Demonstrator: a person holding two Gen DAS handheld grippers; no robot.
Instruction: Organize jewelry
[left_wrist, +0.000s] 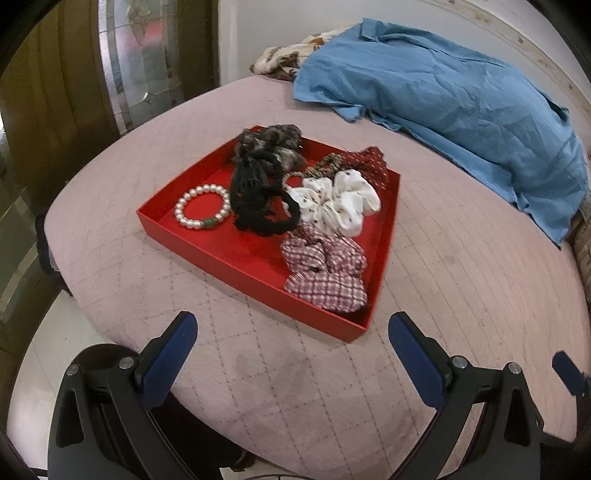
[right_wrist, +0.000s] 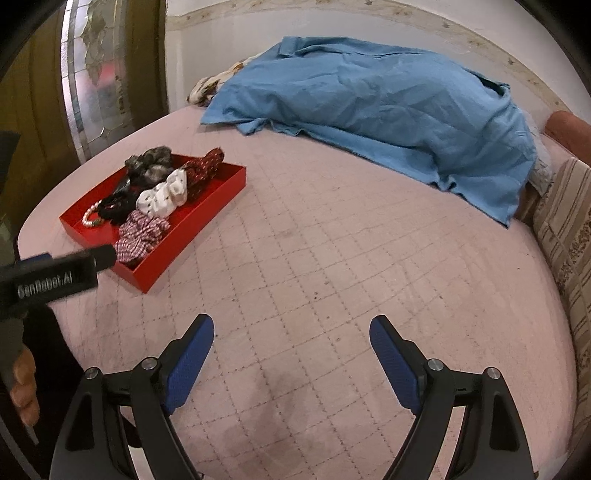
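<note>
Both the left hand-held gripper (left_wrist: 291, 332) and right hand-held gripper (right_wrist: 291, 332) gape empty; red tray (left_wrist: 207, 243) at 12 o'clock of the left holds a pearl bracelet (left_wrist: 201, 212)

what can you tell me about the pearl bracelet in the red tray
The pearl bracelet is a closed ring of round, glossy off-white beads with one green bead on its near side. It lies flat on the floor of the red tray, in the tray's left part near the left wall. Its right side lies against the black scrunchie; contact cannot be confirmed. In the right wrist view only part of it shows behind the black scrunchie. Neither tool touches it.
</note>
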